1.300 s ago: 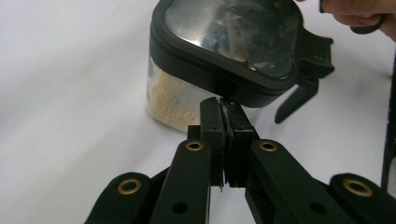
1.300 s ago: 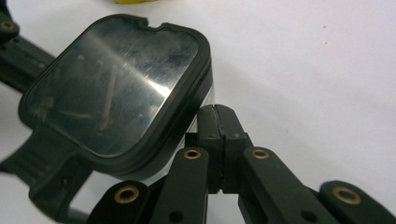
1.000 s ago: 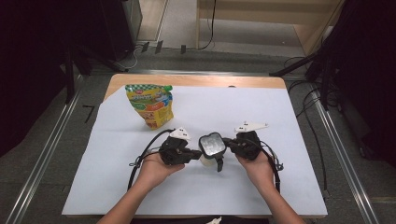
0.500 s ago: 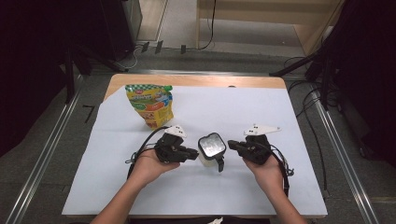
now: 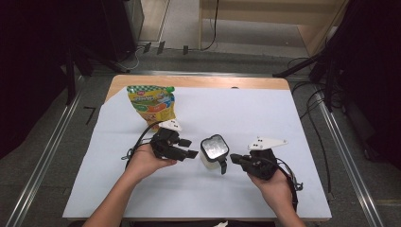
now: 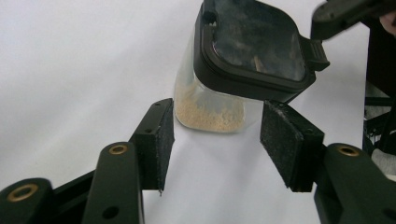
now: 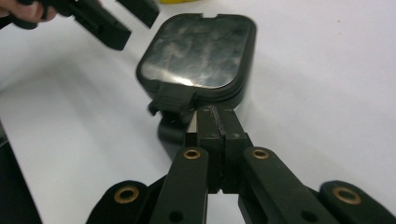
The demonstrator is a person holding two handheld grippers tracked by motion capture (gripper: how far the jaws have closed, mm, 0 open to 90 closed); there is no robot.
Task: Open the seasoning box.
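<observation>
Where grey floor surrounds it, white-sheeted wooden table [image 5: 265, 82], dark surroundings.

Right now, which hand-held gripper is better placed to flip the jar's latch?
Right hand-held gripper: its shut tips sit at the latch of the jar. Left hand-held gripper is open, beside the jar.

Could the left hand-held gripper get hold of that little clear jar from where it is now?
Probably yes. The left hand-held gripper has just been opening, and its jaws stand apart with nothing between them. The jar sits straight ahead on the white sheet, with bare sheet between.
</observation>
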